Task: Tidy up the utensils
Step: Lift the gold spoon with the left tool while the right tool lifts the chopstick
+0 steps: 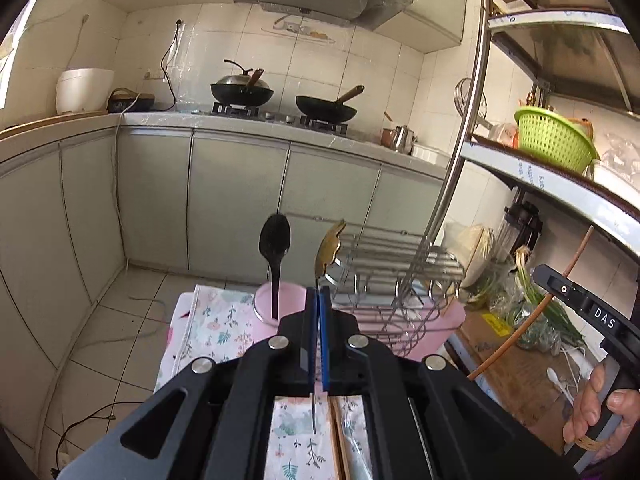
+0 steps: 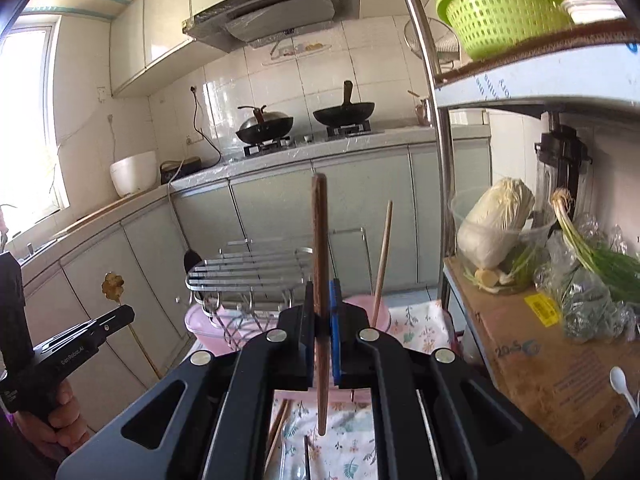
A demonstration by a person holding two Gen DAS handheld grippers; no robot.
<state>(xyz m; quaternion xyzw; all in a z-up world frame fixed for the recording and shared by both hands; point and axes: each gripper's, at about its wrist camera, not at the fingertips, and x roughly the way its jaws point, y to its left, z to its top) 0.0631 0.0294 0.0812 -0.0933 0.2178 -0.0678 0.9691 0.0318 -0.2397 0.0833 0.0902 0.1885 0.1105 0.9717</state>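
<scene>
My left gripper (image 1: 319, 292) is shut on the thin stem of a gold-headed metal utensil (image 1: 329, 247), held upright above a floral cloth (image 1: 218, 320). To its left a black spoon (image 1: 275, 240) stands in a pink cup (image 1: 264, 304). My right gripper (image 2: 322, 292) is shut on a long brown wooden utensil (image 2: 319, 240), upright and seen edge-on. Just right of it a chopstick (image 2: 383, 256) leans in a pink cup (image 2: 382, 312). Chopsticks (image 2: 278, 420) lie on the cloth below. Each gripper shows in the other view: right gripper (image 1: 540, 276), left gripper (image 2: 120, 316).
A wire dish rack (image 1: 396, 256) on a pink tray (image 2: 196, 322) stands behind the cups. A steel shelf pole (image 1: 452, 184) rises at the right, and the shelf carries a green basket (image 1: 554, 142). A cardboard box (image 2: 532, 344) bears cabbage, greens and a white spoon (image 2: 620, 382).
</scene>
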